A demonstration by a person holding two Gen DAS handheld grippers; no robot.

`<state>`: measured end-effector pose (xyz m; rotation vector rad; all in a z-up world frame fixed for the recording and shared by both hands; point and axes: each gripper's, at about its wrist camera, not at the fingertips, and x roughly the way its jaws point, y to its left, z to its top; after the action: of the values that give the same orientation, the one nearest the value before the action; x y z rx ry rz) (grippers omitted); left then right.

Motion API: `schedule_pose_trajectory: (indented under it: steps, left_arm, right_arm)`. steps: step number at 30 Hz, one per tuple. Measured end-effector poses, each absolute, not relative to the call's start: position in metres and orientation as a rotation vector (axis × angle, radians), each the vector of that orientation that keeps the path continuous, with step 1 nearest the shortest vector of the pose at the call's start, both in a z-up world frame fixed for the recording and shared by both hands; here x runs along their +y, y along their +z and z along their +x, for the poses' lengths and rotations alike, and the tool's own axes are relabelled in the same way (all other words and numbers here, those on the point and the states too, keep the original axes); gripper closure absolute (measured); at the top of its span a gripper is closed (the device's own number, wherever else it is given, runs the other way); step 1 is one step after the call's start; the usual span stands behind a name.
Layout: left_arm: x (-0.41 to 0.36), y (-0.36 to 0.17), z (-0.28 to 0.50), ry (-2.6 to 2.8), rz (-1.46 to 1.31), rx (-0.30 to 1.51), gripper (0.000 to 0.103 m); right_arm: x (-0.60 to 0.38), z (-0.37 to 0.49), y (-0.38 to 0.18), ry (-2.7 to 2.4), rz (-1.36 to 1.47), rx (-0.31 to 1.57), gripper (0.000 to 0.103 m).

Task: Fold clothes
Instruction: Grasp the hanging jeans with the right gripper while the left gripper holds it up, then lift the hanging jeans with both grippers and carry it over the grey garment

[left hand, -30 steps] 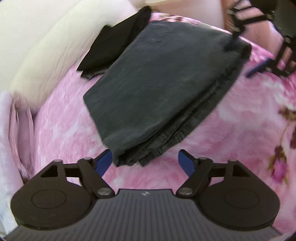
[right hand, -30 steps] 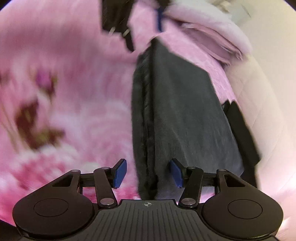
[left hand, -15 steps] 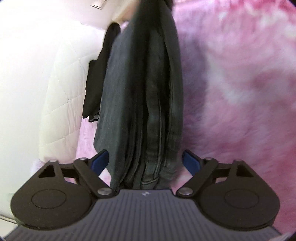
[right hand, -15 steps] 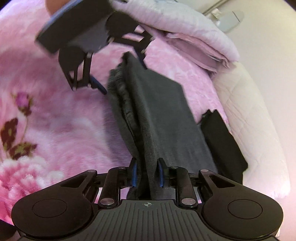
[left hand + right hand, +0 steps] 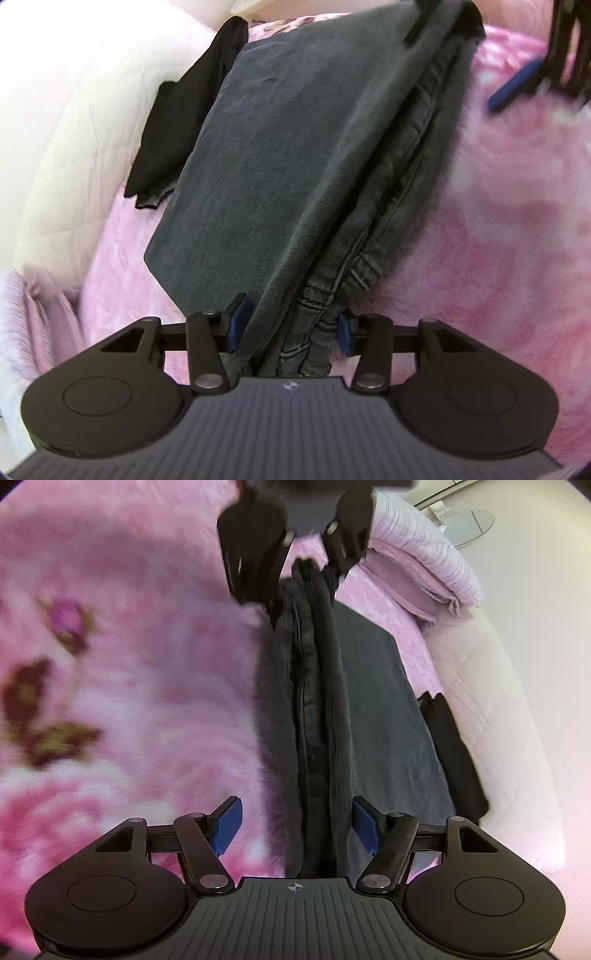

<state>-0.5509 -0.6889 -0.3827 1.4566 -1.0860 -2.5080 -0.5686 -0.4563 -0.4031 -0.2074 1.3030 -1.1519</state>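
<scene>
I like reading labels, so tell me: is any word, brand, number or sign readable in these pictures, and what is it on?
No readable words or numbers anywhere.
Small round emblem, no letters: on the ribbed black body of the left gripper.
Small crosshair mark, no letters: on the ribbed black body of the right gripper.
Folded dark grey jeans: no label visible.
Fluffy pink flowered blanket: pattern only.
</scene>
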Motion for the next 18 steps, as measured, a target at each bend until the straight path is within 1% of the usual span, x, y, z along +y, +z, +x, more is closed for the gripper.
schedule_pose_trajectory:
  steps: [2,3,4,5,7,10,18]
  left_arm:
    - [-0.689,-0.379,-0.552,-2.516,1.475,-1.079,0.061]
    - [-0.688,-0.38,-0.553,-2.512,1.484,-1.091,0.061]
    - [-0.685,-0.38,-0.554,-2.506,1.493,-1.111,0.061]
    - [-0.681,-0.38,-0.553,-2.499,1.504,-1.118,0.061]
    - [-0.672,-0.373,-0.548,-2.487,1.528,-1.103,0.062]
    - [-0.671,-0.348,-0.541,-2.491,1.554,-1.035,0.064]
    - [-0.654,-0.251,-0.502,-2.494,1.633,-0.78,0.065]
  right_arm:
    - [-0.471,-0.579,-0.407,-1.198,-0.198,1.303,0.039]
    - [-0.478,-0.585,-0.407,-1.215,-0.19,1.33,0.054]
    - [-0.483,-0.59,-0.406,-1.205,-0.179,1.349,0.058]
    - [-0.486,-0.593,-0.402,-1.179,-0.168,1.357,0.06]
    - [-0.489,-0.597,-0.392,-1.125,-0.15,1.37,0.071]
    - [-0.493,-0.603,-0.361,-1.082,-0.103,1.365,0.078]
    - [-0.476,-0.595,-0.242,-0.875,-0.077,1.334,0.082]
